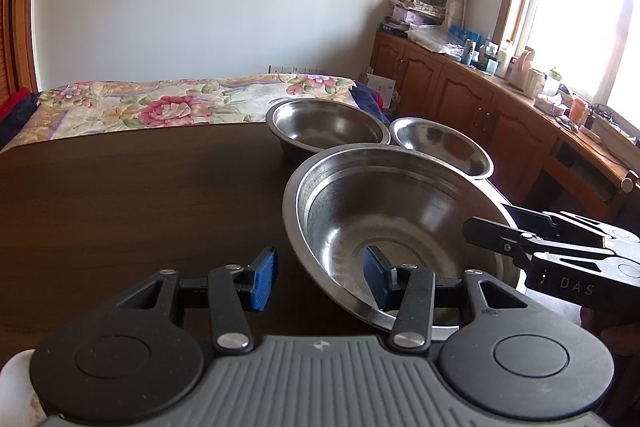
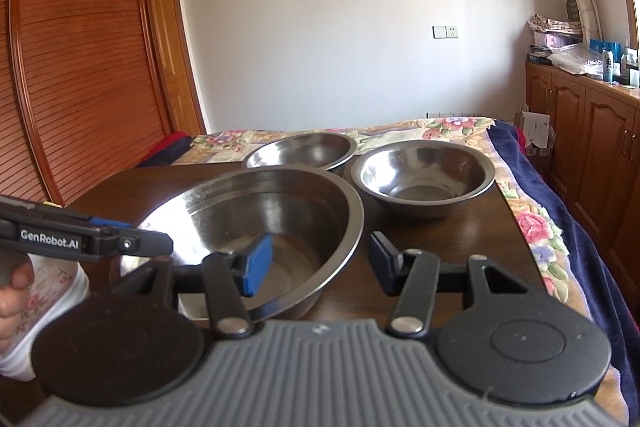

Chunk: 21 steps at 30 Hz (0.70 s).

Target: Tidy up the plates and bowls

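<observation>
Three steel bowls on the dark table: large bowl nearest, medium bowl and small bowl side by side at the far edge, by the floral bed. Left gripper spread wide, straddling the large bowl's near-left rim, one blue-padded finger inside, one outside, not clamped. Right gripper likewise released, straddling the opposite rim: left finger inside, right finger outside above the table.
</observation>
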Available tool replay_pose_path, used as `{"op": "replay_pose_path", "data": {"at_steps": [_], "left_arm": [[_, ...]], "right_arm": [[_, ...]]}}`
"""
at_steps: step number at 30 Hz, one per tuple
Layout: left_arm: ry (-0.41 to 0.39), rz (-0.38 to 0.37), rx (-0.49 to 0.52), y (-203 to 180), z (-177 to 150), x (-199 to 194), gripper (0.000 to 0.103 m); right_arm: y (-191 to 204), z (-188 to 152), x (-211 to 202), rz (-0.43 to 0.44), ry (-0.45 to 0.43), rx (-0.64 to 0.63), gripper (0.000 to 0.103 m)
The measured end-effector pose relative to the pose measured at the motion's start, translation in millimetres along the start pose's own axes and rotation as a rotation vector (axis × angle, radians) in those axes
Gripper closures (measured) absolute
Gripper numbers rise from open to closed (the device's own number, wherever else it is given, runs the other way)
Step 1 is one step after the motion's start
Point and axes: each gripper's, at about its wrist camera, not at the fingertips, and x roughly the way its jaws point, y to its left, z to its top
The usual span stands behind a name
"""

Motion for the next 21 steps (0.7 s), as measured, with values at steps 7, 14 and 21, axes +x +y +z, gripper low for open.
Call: {"op": "replay_pose_path", "data": {"at_steps": [7,14,21], "left_arm": [[-0.002,-0.005,-0.001,-1,-1,2,0.053],[-0.001,-0.010,0.004,-3,-2,2,0.065],[0.007,-0.028,0.007,-5,-3,-3,0.071]], "right_arm": [[0,0,4,0.005,0.010,0.010,0.049],[2,-2,7,0.004,0.017,0.005,0.070],[3,-2,-4,-0.018,0.003,0.005,0.071]]}}
